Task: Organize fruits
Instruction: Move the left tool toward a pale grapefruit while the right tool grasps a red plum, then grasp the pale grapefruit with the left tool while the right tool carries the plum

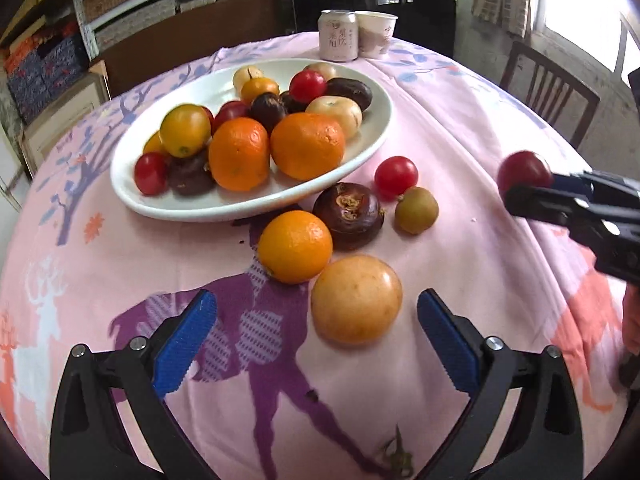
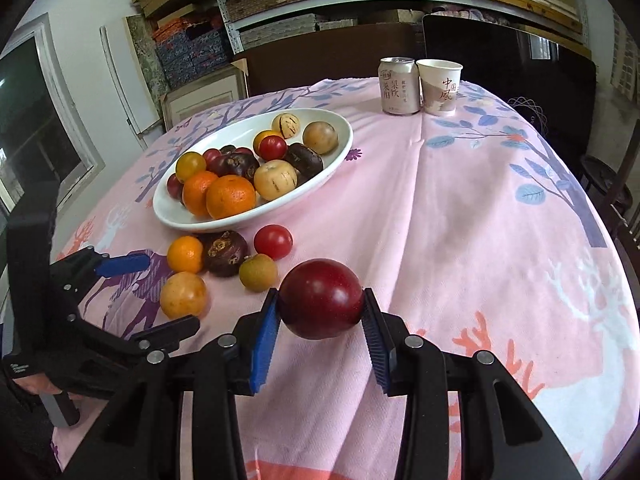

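right claw [image 2: 321, 322] clamps round glossy dark-red fruit [image 2: 321, 298] above pink counter [image 2: 460, 220] | left claw [image 1: 316, 344] wide, yellow-orange round fruit [image 1: 356, 299] between fingers | oval white plate [image 2: 340, 152] heaped

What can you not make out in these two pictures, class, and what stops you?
- Fruit low in the white dish: both views, covered by the oranges piled on top.
- Printing on the can: left wrist view, too small.
- Dark red fruit: left wrist view, blurred; the right gripper hides its near side.
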`<state>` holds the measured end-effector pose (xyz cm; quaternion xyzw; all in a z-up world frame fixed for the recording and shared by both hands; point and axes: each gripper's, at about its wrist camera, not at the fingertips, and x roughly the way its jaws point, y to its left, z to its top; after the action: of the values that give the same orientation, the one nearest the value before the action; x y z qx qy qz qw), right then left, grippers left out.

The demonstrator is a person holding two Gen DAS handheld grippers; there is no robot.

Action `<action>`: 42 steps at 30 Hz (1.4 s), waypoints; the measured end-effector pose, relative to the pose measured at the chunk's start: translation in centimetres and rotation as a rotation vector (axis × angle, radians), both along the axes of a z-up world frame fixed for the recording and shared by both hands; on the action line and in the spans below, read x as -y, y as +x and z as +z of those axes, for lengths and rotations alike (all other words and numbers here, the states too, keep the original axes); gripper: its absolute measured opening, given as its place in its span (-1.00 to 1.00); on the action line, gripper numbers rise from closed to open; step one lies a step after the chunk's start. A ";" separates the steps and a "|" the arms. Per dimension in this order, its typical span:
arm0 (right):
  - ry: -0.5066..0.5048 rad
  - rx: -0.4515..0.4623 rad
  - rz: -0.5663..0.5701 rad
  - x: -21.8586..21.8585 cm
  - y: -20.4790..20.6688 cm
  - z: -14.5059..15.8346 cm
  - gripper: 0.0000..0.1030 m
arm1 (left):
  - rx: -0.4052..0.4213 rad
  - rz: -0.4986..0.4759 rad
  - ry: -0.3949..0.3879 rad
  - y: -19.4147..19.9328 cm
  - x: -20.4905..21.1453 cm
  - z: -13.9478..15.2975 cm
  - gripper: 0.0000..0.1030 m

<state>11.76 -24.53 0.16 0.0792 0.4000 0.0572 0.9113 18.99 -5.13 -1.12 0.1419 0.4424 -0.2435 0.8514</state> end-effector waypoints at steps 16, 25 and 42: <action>-0.088 0.076 -0.004 0.0 2.1 5.5 -0.20 | 0.043 0.021 -0.182 -1.0 -4.6 6.8 -0.25; -0.051 0.043 0.011 -0.6 2.1 4.1 -0.20 | 0.159 -0.106 0.057 -3.1 -0.5 2.8 0.73; -0.024 0.051 -0.005 1.2 0.8 3.6 -0.20 | 0.111 -0.243 0.143 -6.5 5.9 0.1 0.53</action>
<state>12.52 -25.68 3.76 0.0678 0.3773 0.0523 0.9221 12.53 -11.02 -1.01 0.2680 0.3902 -0.3046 0.8265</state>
